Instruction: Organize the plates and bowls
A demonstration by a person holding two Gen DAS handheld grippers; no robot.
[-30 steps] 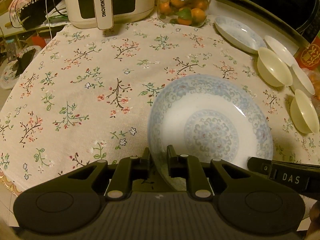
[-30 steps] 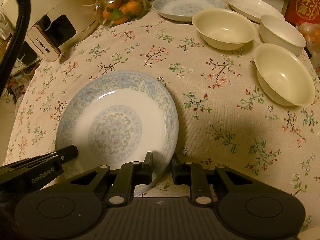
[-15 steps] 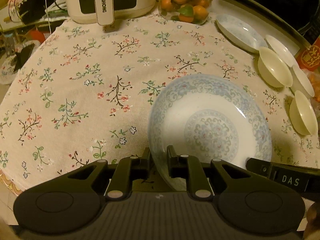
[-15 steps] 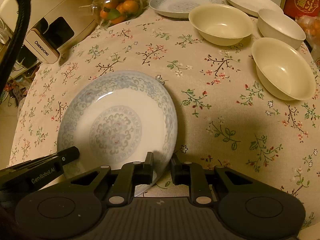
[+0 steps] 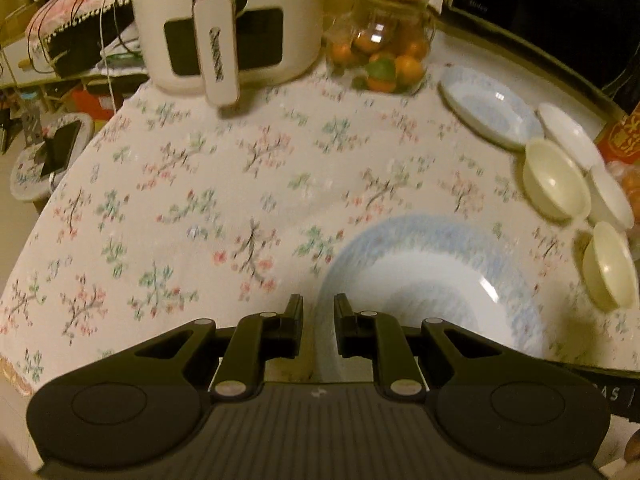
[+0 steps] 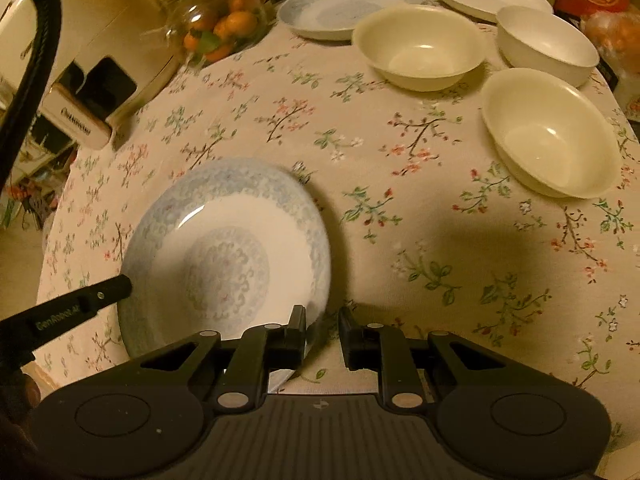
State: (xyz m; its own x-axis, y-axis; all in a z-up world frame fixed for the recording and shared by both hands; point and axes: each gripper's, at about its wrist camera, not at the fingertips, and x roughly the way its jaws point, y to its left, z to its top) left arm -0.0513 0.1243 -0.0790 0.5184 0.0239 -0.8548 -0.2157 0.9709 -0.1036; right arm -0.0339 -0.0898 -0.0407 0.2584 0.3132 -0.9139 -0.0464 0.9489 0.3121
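We note the floral tablecloth (image 6: 400, 208) as landmark. On its near side sits the blue-patterned plate (image 6: 224, 248), gripped at opposite near rims: left gripper (image 5: 318, 316) clamped on its left edge, right gripper (image 6: 322, 326) clamped on its right edge. Three cream bowls (image 6: 420, 46) and two more plates (image 6: 344, 4) stand at its far side.

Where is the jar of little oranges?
In the right wrist view, the jar sits at the table's far left, between the white appliance and the far blue-patterned plate.
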